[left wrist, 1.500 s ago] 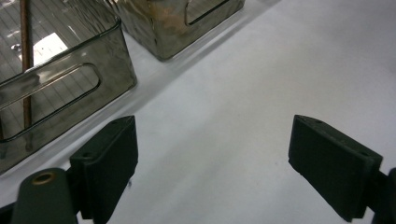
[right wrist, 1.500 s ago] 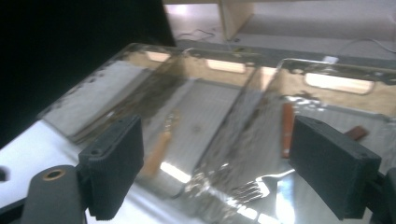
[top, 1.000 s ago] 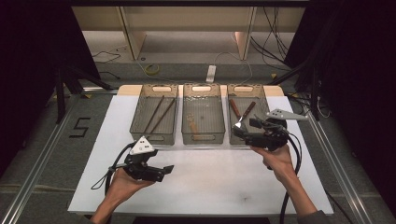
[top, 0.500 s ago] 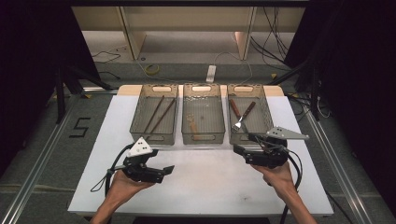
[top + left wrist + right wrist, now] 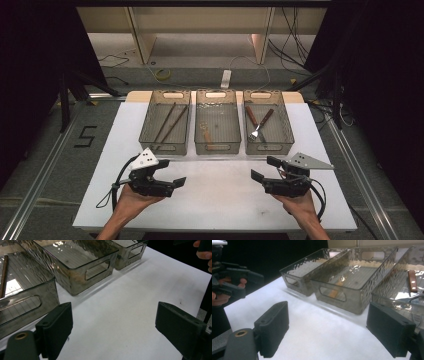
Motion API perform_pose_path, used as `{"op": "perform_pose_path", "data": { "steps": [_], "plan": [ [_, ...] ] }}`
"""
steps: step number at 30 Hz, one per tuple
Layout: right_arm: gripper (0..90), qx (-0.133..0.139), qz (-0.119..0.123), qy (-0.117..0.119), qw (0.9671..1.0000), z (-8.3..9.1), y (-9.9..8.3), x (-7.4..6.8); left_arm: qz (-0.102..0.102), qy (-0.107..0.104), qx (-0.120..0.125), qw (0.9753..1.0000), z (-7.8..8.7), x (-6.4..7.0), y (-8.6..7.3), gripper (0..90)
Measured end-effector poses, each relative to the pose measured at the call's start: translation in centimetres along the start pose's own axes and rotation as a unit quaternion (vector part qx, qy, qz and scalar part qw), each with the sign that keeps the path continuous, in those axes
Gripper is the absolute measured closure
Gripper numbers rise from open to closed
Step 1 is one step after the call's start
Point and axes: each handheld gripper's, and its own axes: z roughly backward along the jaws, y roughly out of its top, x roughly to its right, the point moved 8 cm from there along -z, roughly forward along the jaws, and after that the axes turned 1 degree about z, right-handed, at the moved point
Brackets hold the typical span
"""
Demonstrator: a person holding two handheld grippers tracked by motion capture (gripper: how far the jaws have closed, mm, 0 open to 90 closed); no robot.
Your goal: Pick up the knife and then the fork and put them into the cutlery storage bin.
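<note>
Left gripper (image 5: 176,182) and right gripper (image 5: 260,170) – jaws wide apart, empty, near 3 bins (image 5: 217,148)

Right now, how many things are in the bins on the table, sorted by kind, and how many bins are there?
Bins: 3 (left, middle, right)
Chopsticks, left bin: 2
Wooden-handled spoon, middle bin: 1
Fork, right bin: 1
Brown-handled utensil, right bin: 1, type unclear
Total: 8

White table (image 5: 215,200), three smoky clear bins side by side along its far edge: left (image 5: 165,129), middle (image 5: 217,128), right (image 5: 267,129)
</note>
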Motion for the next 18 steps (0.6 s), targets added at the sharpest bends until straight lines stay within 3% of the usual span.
{"op": "perform_pose_path", "data": {
  "steps": [3, 18],
  "plan": [
    [18.1, -0.004, 0.01, -0.001, 0.9999, 0.0, -0.6, -0.3, 0.005, -0.003, -0.002, 1.0, 0.1, 0.0, -0.2, 12.7],
    [17.6, -0.011, 0.012, -0.015, 0.9998, 0.5, -2.2, -0.2, 0.014, -0.005, -0.004, 0.9999, 0.6, 0.2, -1.0, 11.6]
  ]
}}
